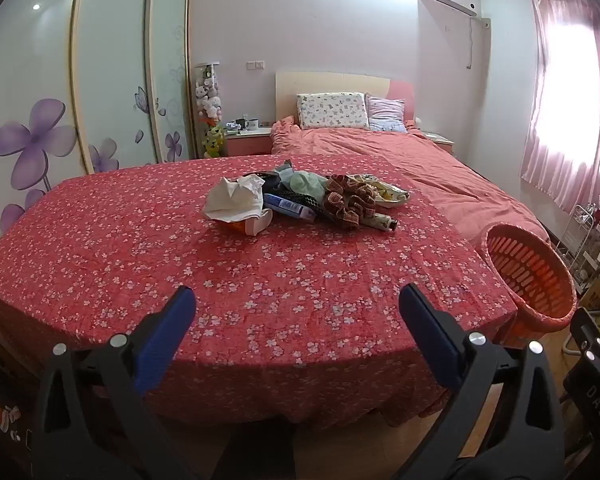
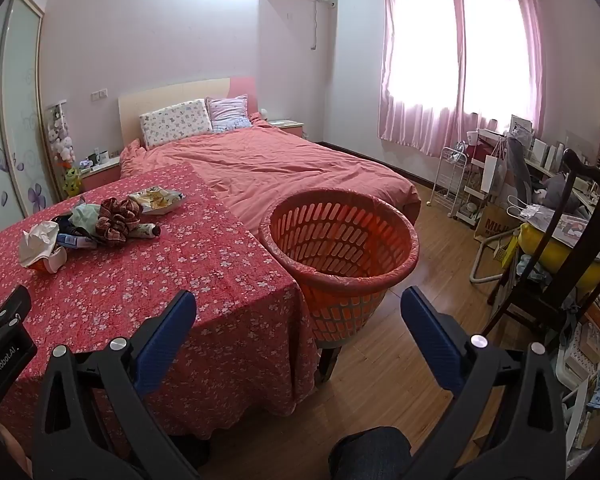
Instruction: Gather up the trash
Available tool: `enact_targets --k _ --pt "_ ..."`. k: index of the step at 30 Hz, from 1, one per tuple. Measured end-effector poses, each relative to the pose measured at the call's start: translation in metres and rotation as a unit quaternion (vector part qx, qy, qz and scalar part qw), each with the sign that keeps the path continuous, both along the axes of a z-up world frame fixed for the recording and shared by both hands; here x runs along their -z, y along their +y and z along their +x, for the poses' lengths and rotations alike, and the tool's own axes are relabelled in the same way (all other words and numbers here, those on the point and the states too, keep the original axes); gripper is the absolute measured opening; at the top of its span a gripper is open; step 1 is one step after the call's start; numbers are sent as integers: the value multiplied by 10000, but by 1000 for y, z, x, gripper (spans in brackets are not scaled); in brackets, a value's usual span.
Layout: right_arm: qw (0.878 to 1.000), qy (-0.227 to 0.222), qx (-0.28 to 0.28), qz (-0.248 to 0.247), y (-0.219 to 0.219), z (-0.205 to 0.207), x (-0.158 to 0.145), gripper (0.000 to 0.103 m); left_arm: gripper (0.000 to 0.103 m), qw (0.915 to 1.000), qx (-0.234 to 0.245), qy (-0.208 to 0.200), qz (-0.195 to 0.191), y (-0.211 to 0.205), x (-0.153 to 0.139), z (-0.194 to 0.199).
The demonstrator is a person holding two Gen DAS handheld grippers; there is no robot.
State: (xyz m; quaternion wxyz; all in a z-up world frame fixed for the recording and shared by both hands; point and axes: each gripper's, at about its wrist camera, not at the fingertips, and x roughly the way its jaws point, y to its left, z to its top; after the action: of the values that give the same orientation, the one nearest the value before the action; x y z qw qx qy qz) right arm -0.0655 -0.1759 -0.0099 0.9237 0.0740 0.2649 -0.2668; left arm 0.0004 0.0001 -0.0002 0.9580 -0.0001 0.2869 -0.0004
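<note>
A pile of trash lies mid-table on the red floral cloth (image 1: 260, 280): crumpled white tissue (image 1: 236, 198), a blue box (image 1: 288, 206), a plaid ribbon bundle (image 1: 348, 200), a tube (image 1: 384, 222) and a snack wrapper (image 1: 388, 192). The pile also shows in the right wrist view (image 2: 100, 220). An orange slatted basket (image 2: 340, 248) lined with a bag stands at the table's right edge; it also shows in the left wrist view (image 1: 528, 276). My left gripper (image 1: 298, 300) is open and empty above the near table edge. My right gripper (image 2: 300, 304) is open and empty, near the basket.
A bed (image 2: 284, 172) with a pink duvet lies behind the table. A dark wooden chair (image 2: 572, 248), a white rack (image 2: 456, 184) and cluttered shelves stand at the right. Wood floor (image 2: 432, 240) lies beside the basket. A wardrobe (image 1: 100, 80) stands at the left.
</note>
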Motion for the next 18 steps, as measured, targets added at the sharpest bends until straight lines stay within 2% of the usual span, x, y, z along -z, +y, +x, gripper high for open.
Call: enact_targets --k 18 --pt "10000 -10 3 6 0 0 0 101 99 10000 0 -37 3 0 0 0"
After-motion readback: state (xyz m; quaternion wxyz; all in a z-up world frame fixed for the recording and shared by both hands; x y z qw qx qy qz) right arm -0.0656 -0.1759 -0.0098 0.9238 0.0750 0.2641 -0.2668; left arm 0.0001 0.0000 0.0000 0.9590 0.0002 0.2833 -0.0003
